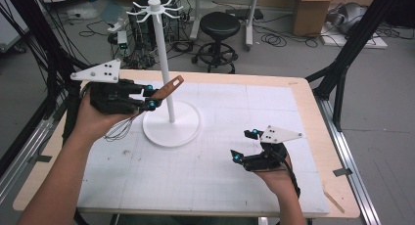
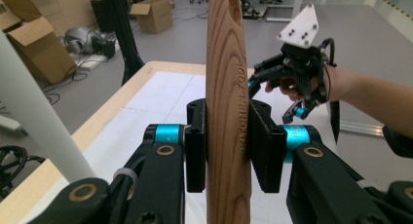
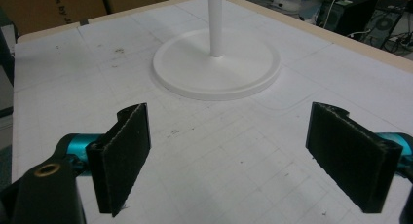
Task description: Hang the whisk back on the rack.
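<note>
A whisk with a wooden handle is clamped in my left gripper, which is shut on it at the table's left. Its wire loops hang below the hand. Seen from the left gripper view, the handle stands upright between the pads and is stamped "KITCHEN TOOL". A white hook stand rises just right of the handle from a round base, with hooks at its top. My right gripper hovers open and holds nothing over the mat's right part; its pads face the stand base.
A white gridded mat covers the wooden table. Behind the table stand a black stool, cardboard boxes and floor cables. Black frame legs flank the right side.
</note>
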{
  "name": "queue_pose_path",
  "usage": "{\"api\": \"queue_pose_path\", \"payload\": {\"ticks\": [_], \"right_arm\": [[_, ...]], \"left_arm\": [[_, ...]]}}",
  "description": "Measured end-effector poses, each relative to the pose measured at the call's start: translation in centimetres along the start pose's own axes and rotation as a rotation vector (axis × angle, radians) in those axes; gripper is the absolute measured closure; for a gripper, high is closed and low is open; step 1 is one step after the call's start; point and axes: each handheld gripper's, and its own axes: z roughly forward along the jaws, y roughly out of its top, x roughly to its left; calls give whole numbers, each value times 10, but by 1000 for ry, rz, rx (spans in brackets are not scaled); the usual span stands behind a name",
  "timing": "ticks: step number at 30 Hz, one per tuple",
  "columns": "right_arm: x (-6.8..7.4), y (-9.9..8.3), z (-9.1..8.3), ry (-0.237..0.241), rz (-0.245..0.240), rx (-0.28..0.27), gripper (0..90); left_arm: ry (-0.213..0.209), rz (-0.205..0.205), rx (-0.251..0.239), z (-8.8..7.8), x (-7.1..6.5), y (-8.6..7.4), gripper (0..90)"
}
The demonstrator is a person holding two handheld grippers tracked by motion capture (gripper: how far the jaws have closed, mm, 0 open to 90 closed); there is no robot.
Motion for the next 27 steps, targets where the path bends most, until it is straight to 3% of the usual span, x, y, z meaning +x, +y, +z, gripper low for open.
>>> {"api": "queue_pose_path", "payload": {"ticks": [6,27], "right_arm": [[1,0,1,3,3,7,155],[1,0,2,2,2,8,155]], "left_arm": [[15,-5,-41,-5,4,12,708],[58,12,-76,-15,9,41,708]]}}
